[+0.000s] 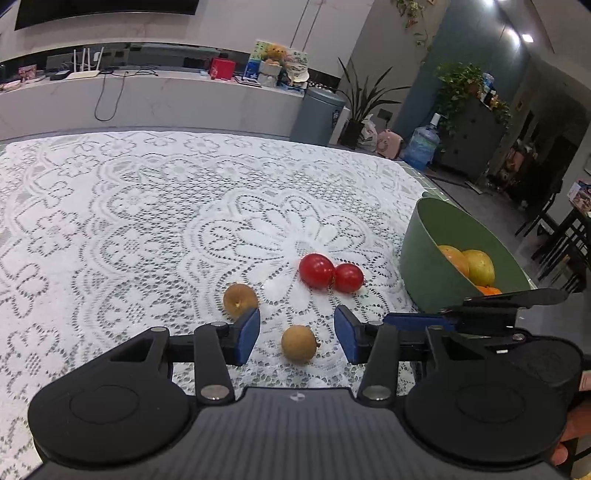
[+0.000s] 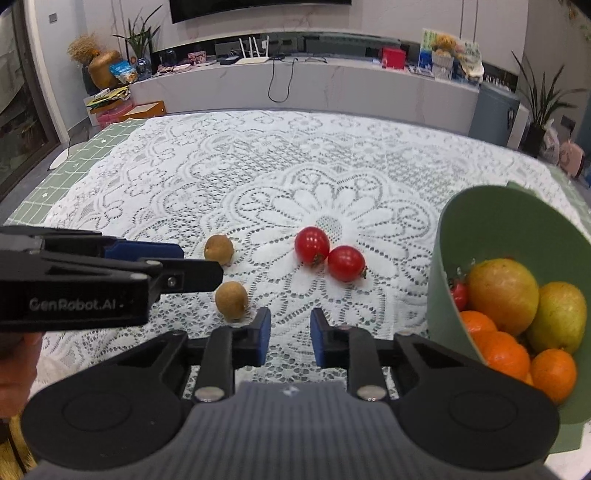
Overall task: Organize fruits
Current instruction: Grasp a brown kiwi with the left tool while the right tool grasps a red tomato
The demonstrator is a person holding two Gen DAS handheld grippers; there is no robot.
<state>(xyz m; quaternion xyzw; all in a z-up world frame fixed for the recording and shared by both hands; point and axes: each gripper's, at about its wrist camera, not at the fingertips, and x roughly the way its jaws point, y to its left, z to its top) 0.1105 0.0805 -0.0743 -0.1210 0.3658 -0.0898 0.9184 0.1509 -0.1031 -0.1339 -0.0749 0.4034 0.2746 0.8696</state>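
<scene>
Our left gripper (image 1: 297,334) straddles the small round brown fruit (image 1: 299,344), jaws open; our right gripper (image 2: 290,338) is open, empty. Closing off-centre could send it rolling across the lace-covered counter (image 1: 147,206), away from the green plastic bowl (image 1: 424,258).

Bright even indoor light; ceiling spots (image 1: 517,35) glare; soft shadows; fisheye-bent edges; background perhaps slightly soft.

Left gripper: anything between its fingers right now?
Yes. In the left wrist view, the left gripper is open with one brown longan lying on the lace tablecloth between its blue pads, touching neither.
</scene>
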